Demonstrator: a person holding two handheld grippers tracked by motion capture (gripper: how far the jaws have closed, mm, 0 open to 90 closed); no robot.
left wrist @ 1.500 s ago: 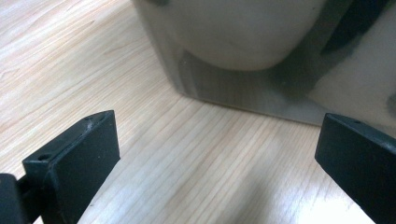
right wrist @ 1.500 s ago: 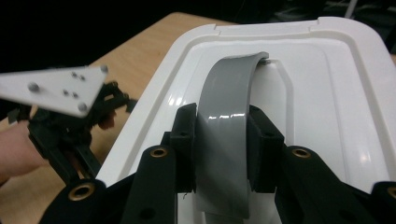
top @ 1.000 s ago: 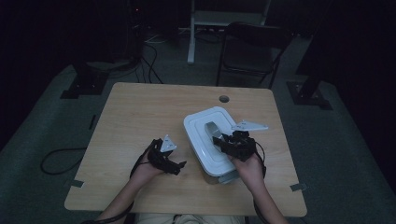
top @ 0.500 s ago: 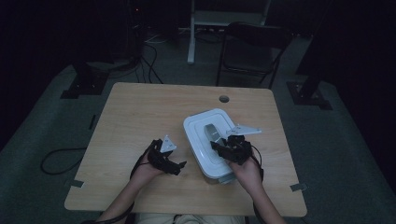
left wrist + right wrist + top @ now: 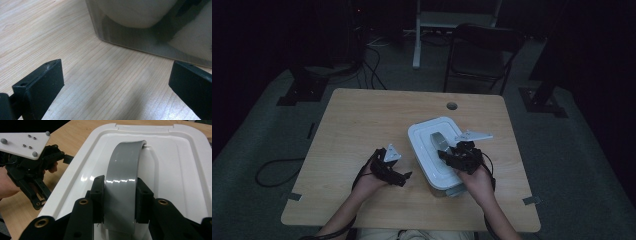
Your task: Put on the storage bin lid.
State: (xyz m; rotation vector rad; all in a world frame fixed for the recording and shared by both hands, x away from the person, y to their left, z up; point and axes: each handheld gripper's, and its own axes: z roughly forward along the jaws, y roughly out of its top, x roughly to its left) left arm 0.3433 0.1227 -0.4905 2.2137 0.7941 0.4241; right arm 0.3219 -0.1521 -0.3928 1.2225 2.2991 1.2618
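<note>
the table (image 5: 362,120) is big, flat and made of light wood. it takes up the middle of the high view.

the white box (image 5: 424,145) sits on the table, a little right of the middle of that view. it has a white lid (image 5: 160,152) and a shiny side near the bottom. it looks hard and stiff, and the smooth plastic may be slippery. i think it is not very heavy, but i cannot see if something is inside.

the grey handle (image 5: 123,172) curves up from the middle of the lid. that looks like the best place to hold the box.

the right tool (image 5: 120,195) has its two jaws pressed on both sides of the handle.

the left tool (image 5: 115,82) is low on the table just beside the box, at the lower left of the high view. its jaws are wide apart and hold nothing.
</note>
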